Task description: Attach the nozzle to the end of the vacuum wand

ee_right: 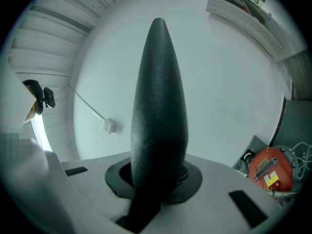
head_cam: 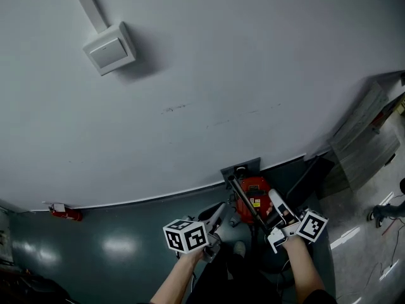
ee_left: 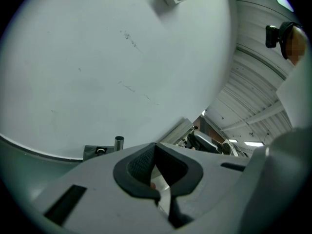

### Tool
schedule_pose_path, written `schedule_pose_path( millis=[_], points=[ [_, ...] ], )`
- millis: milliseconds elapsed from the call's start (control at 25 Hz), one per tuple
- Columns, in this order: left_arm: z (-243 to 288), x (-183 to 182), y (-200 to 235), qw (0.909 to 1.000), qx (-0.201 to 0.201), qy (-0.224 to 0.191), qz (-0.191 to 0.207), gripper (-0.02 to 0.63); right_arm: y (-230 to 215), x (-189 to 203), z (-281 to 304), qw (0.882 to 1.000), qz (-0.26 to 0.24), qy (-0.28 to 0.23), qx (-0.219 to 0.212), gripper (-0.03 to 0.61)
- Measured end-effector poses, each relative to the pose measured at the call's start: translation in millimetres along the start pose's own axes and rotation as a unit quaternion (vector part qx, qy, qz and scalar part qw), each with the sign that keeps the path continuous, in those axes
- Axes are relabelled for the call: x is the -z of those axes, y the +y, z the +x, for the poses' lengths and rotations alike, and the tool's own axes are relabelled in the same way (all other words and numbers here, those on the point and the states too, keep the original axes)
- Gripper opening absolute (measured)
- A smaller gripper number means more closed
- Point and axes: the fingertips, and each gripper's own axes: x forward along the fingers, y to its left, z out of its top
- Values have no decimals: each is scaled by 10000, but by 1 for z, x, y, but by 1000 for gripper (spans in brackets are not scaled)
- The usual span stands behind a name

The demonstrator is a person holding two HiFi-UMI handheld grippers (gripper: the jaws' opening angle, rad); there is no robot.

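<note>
The right gripper [ee_right: 158, 177] has its fingers pinched on the nozzle [ee_right: 158, 106], a dark tapered piece that fills the middle of the right gripper view. Its long axis runs straight out along the fingers, narrow tip pointing away and thicker part down in the grip. The end that would take the wand cannot be seen. The left gripper [ee_left: 158, 172] has its fingers pressed together with nothing of the task between them. In the head view the wand [head_cam: 247, 204] is a dark rod slanting from a grey wall plate [head_cam: 240, 168] at centre frame down and right past the red vacuum [head_cam: 256, 192]. It runs between the two hands, with the left gripper [head_cam: 218, 213] just beside it at lower left and the right gripper [head_cam: 277, 220] close against its lower stretch at lower right. What looks to be the wand's open metal end [ee_left: 119, 143] shows in the left gripper view, upright just above that gripper's body at lower left of frame, beside the plate. So the end to be fitted lies up-frame and left of the nozzle hand, which is the nearer to the rod though not to its tip. The nozzle probably has to be turned so its hidden end lines up with the wand's axis, and the empty left hand seems placed to steady the rod.
</note>
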Motion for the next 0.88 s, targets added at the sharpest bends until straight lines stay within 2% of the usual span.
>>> schedule_pose_path(
  millis=[480, 640, 880],
  points=[
    [18, -3, 32, 9997, 14, 35, -244, 3, -26, 1, 29, 9998, -38, 100, 187, 60],
    [25, 5, 45, 9997, 0, 111, -216, 3, -38, 3, 44, 9981, -429, 225, 378, 60],
    [43, 23, 69, 9994, -9, 187, -298, 3, -53, 2, 74, 9953, -838, 318, 367, 60]
  ],
)
